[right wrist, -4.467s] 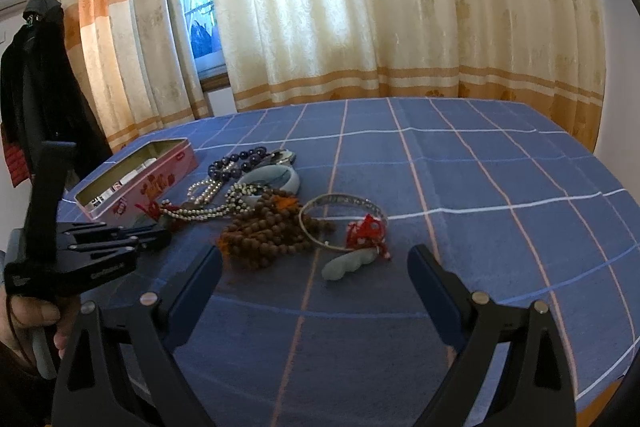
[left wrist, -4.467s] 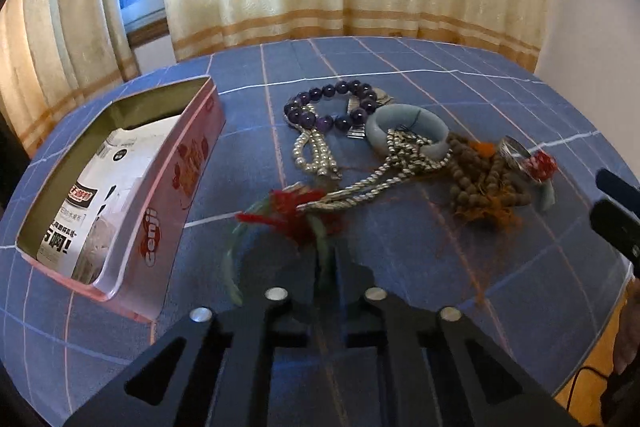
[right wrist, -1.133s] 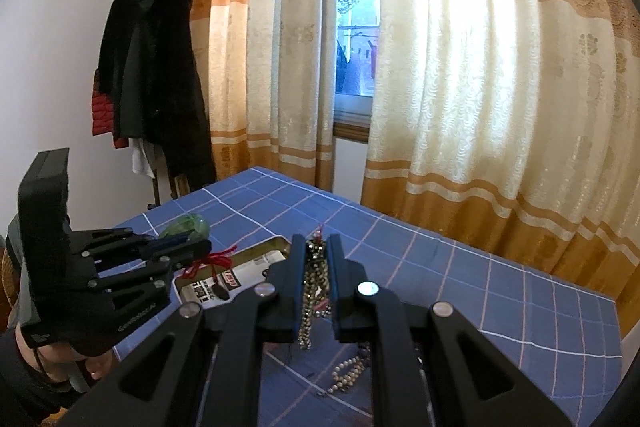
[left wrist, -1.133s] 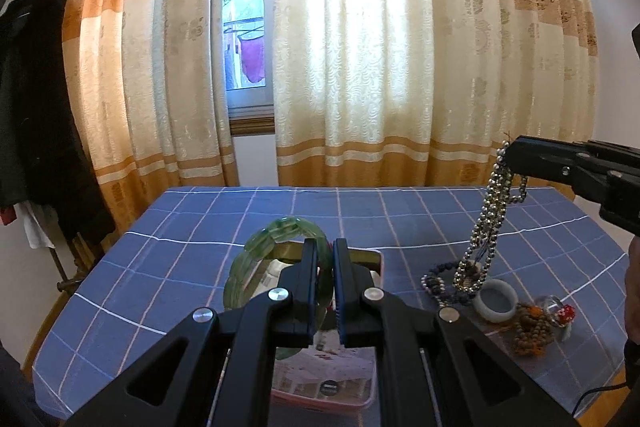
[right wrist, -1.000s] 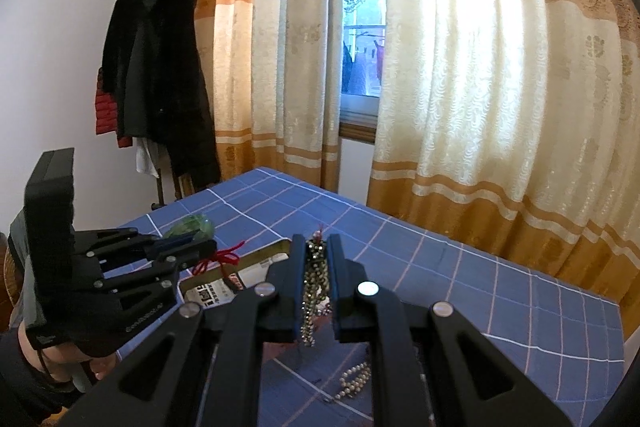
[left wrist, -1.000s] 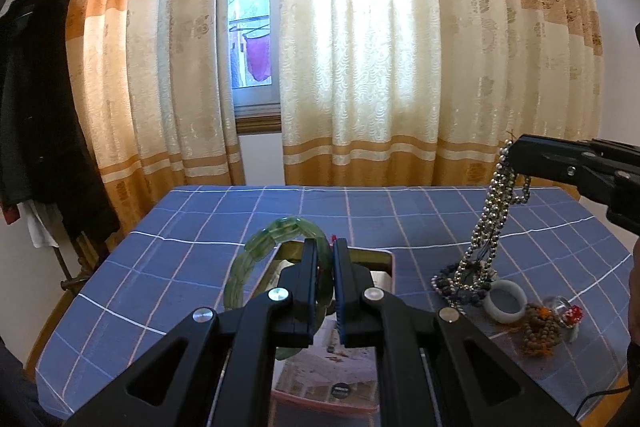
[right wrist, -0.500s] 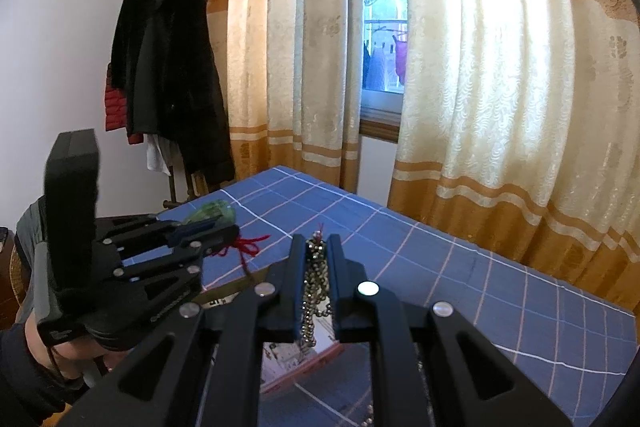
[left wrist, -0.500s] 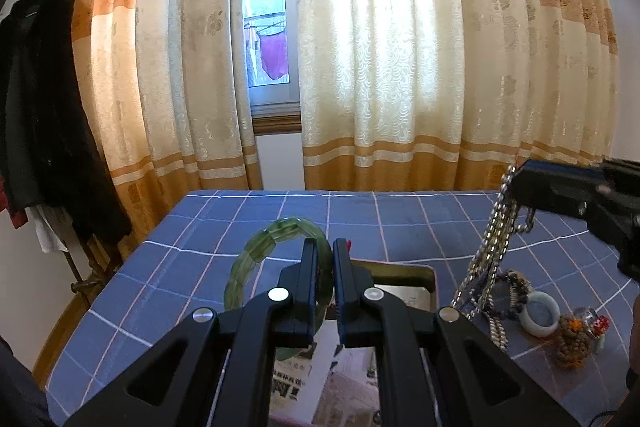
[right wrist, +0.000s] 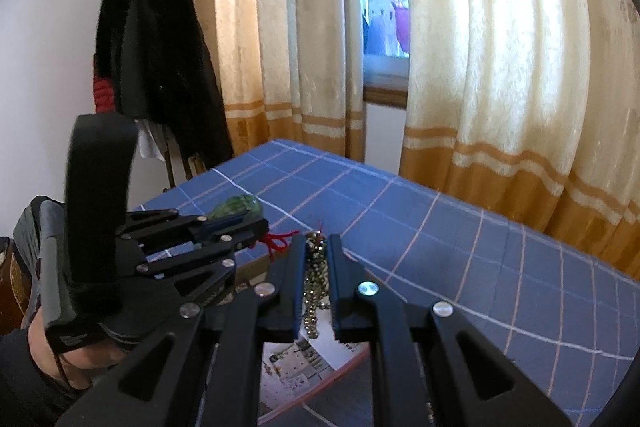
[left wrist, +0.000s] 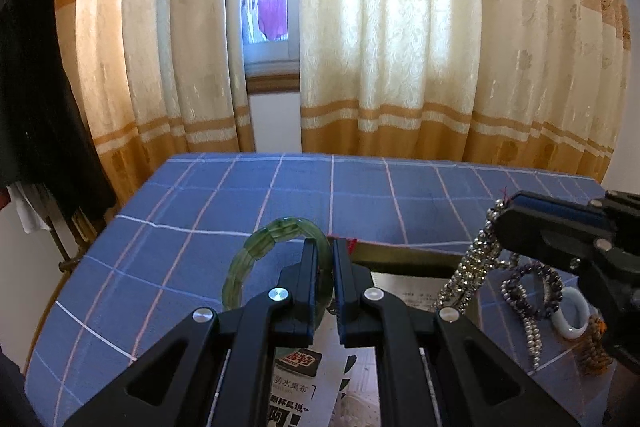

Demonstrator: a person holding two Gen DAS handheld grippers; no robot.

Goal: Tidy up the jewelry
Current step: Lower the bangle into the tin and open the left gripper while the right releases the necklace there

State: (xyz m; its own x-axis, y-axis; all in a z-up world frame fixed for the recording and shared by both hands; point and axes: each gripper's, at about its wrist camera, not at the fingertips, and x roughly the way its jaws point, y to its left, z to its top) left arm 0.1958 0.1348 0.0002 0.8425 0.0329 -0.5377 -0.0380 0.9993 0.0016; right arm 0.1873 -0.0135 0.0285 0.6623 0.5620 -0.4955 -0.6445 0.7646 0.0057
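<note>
Both tongs have come in over the open tin [left wrist: 404, 259] since a second ago — left tongs [left wrist: 324, 277] clenched on the green bangle [left wrist: 256, 251], right tongs [right wrist: 317, 267] grasping the silver bead chain [right wrist: 314, 283] above it — drop-off looks imminent.

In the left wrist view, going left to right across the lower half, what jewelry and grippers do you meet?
green bangle → left gripper → silver bead chain → purple bead bracelet → white ring bangle

Your right gripper [right wrist: 317, 247] pinched a shiny bead chain [right wrist: 315, 279] that hung over the open tin [right wrist: 312, 367]. Beside it, your left gripper [right wrist: 256, 227] held a green bracelet [right wrist: 236, 207].
</note>
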